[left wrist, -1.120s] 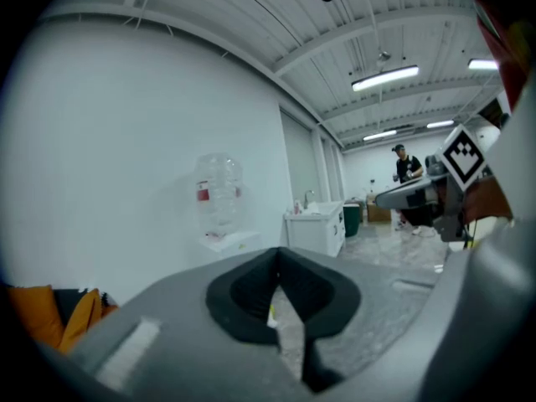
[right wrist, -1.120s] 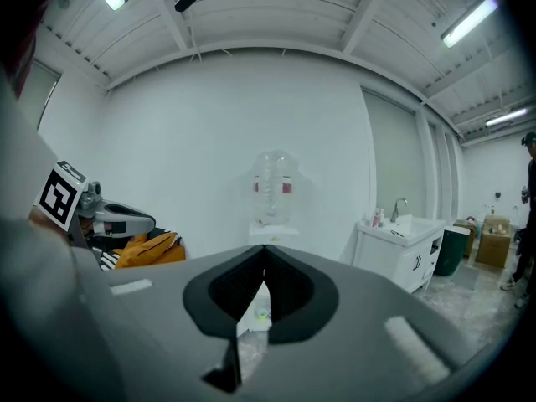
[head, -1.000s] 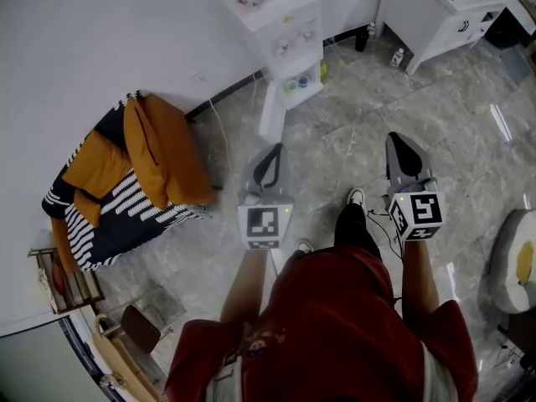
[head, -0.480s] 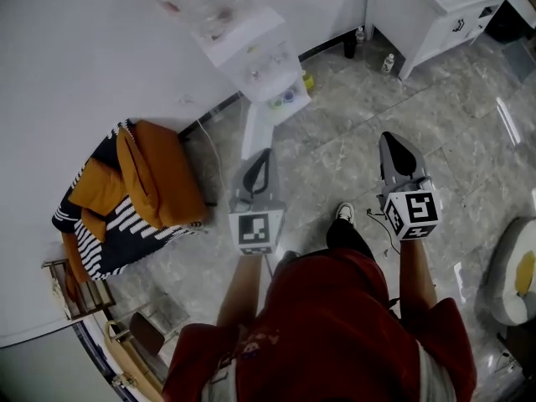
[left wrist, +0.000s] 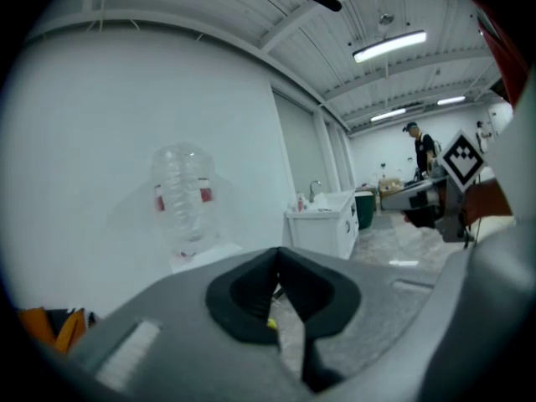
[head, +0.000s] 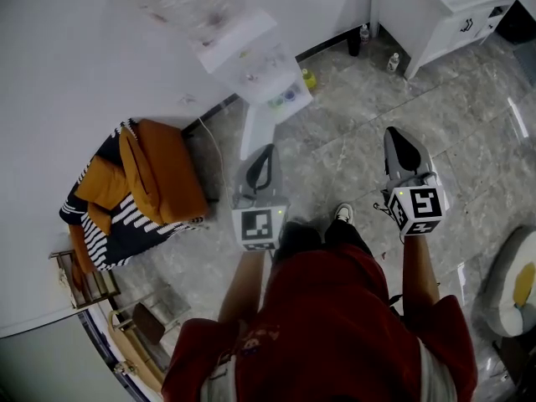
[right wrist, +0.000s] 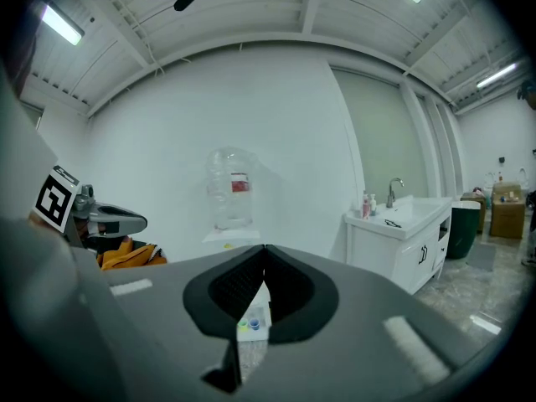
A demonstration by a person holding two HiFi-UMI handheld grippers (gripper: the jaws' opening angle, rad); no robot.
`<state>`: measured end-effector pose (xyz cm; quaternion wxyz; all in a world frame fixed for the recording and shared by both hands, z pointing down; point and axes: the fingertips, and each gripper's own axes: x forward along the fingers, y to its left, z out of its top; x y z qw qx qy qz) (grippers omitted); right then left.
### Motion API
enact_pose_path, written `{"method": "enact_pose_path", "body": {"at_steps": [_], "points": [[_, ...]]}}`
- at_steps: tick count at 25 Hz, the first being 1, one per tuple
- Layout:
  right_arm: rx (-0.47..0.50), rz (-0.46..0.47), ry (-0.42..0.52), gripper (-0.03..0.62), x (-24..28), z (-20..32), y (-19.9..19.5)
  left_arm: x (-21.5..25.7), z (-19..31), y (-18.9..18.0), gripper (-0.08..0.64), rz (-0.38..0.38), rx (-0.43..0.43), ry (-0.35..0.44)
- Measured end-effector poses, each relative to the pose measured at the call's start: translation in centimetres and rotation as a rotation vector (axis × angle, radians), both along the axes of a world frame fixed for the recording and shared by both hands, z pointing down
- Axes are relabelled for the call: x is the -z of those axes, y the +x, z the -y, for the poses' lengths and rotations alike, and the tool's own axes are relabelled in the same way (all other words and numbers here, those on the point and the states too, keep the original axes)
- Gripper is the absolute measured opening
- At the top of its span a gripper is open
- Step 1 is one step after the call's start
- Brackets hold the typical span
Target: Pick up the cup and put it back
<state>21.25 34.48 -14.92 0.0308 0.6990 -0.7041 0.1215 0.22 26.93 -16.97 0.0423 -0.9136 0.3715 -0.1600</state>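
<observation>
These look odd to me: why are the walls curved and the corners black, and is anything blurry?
Both gripper views: a wide-angle lens bows straight lines and leaves black corners. Left gripper view: the ceiling strip light glares white; the water bottle looks soft. Head view: even light, faint shadows; the water bottle at the top edge is smeared.

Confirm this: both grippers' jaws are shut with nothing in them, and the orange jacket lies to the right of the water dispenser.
One point is wrong. The head view shows the orange jacket to the left of the water dispenser, not the right. The rest stands: the left gripper and right gripper have their jaws shut with nothing in them.
</observation>
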Motion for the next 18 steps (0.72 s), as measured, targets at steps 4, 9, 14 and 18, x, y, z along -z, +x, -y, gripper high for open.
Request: {"method": "enact_pose_path", "body": {"at_steps": [4,9,14,18], "points": [[0.023,0.012,-0.001,0.000,-0.6,1.2,0.1,-0.5,0.7,-0.2,-0.002,0.006,0.028,-0.005],[0.063,0.007,0.001,0.000,-0.8,3.9,-1.1,-1.1,2.3,-1.6,-0.002,-0.002,0.068,-0.013],[0.125,-0.026,0.000,0.000,-0.5,7.6,-2.6,-1.9,4.8,-3.3,-0.002,-0.040,0.128,-0.022],[0.181,-0.058,-0.004,0.000,-0.1,12.0,-5.7,-1.9,8.1,-6.3,-0.002,-0.073,0.179,-0.016]]}}
